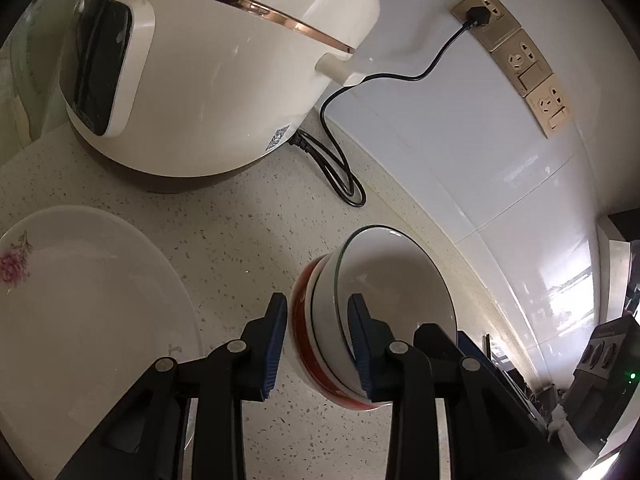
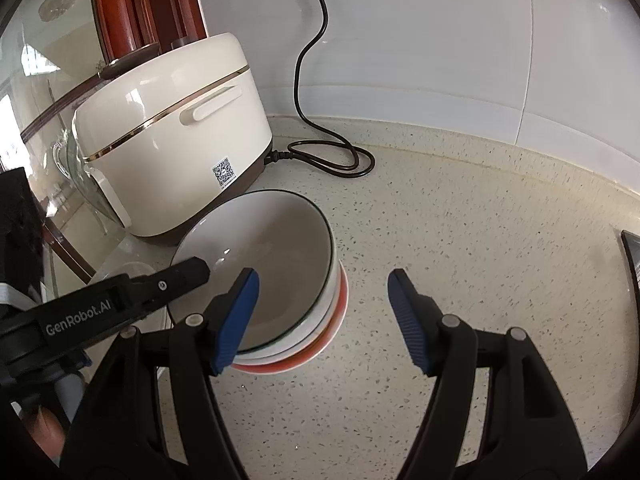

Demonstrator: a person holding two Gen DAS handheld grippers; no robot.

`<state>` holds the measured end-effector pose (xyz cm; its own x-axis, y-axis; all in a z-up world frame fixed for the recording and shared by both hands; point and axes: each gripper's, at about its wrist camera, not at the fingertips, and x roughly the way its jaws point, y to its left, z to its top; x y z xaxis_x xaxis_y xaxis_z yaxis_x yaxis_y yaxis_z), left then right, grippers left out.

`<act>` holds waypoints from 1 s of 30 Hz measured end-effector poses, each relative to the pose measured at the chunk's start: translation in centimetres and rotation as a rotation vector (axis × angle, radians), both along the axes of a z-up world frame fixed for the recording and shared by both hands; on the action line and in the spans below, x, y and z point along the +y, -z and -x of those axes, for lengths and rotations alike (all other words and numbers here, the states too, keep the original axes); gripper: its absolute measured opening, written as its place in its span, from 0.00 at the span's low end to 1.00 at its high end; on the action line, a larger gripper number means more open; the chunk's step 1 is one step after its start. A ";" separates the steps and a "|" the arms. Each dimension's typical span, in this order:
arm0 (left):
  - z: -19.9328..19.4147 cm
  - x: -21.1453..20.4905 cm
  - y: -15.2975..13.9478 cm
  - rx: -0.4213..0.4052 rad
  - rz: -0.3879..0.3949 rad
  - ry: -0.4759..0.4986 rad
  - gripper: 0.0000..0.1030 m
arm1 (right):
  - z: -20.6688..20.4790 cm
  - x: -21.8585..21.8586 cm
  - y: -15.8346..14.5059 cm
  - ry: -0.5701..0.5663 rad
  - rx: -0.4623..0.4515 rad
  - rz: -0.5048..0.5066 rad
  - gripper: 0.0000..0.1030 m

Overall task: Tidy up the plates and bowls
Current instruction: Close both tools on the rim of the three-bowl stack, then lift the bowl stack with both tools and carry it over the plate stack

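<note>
A white bowl with a dark rim (image 1: 396, 280) sits nested in a red-banded bowl (image 1: 304, 320) on the speckled counter. My left gripper (image 1: 316, 340) is open and straddles the near wall of the stack, one blue pad outside and one inside the white bowl. In the right wrist view the same stack (image 2: 280, 272) stands left of centre, with the left gripper's black finger (image 2: 176, 280) over its rim. My right gripper (image 2: 320, 320) is open and empty just in front of the stack. A white plate with a pink flower (image 1: 80, 300) lies at the left.
A cream rice cooker (image 1: 200, 72) stands behind the plate, and it also shows in the right wrist view (image 2: 172, 128). Its black cord (image 1: 340, 176) loops on the counter and runs up to wall sockets (image 1: 520, 60). A white tiled wall (image 2: 440, 40) backs the counter.
</note>
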<state>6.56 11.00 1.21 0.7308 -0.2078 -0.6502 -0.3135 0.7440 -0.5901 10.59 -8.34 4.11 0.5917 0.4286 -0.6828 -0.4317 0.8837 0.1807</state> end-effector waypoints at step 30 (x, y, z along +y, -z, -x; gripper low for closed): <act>-3.9 0.0 3.0 0.161 0.133 0.110 0.54 | -5.9 -2.6 5.1 -0.094 0.442 -0.285 0.71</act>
<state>10.50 10.97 -1.79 0.5878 -0.3721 -0.7183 -0.3333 0.6976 -0.6342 16.48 -10.90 -0.99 0.2237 0.6711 -0.7068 -0.3351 0.7339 0.5908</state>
